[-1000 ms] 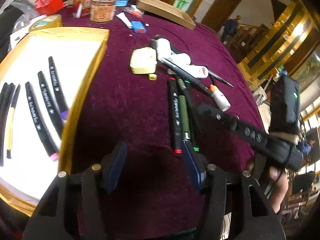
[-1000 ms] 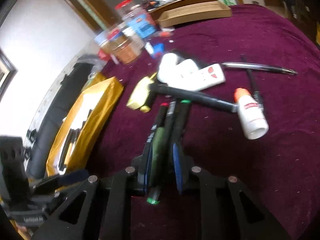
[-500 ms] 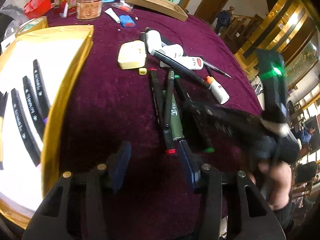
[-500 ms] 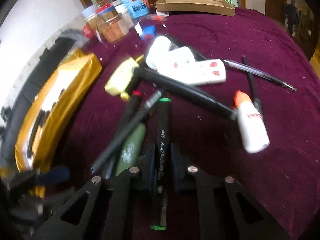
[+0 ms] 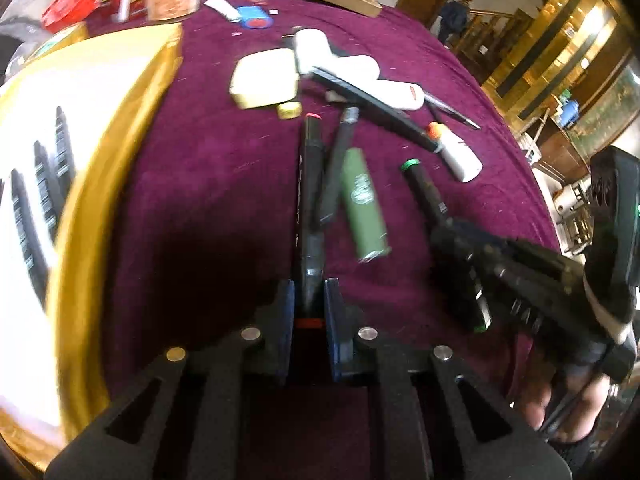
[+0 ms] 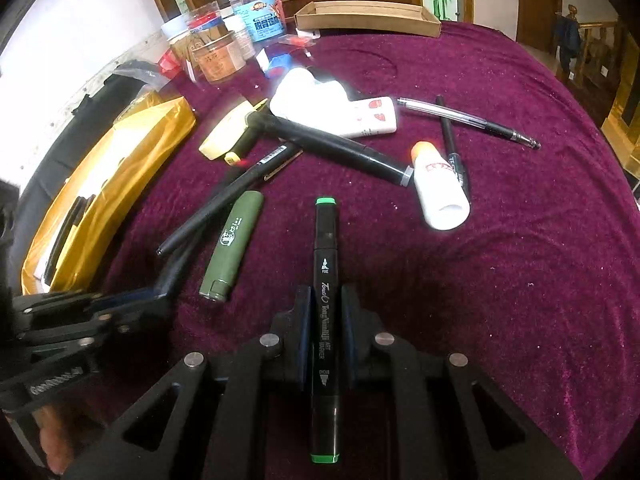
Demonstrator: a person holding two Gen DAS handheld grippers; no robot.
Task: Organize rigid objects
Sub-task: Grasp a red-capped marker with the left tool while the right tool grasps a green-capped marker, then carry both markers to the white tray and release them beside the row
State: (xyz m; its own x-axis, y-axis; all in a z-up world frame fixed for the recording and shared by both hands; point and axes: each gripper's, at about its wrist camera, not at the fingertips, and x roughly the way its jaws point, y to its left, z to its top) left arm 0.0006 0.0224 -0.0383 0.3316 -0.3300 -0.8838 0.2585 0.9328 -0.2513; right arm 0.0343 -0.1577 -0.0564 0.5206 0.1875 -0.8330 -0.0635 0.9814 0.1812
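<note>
While the left gripper (image 5: 308,308) clamps a red-capped marker (image 5: 309,184), the right gripper (image 6: 325,320) pinches a green-capped marker (image 6: 325,300) above the desk (image 6: 500,280).

Black tool (image 6: 325,324), blue pads (image 5: 286,320)

Perhaps a hotel lobby: gilded railings (image 5: 560,40)

Bare cloth (image 6: 520,280) right; green tube (image 6: 234,240) crowds left
</note>
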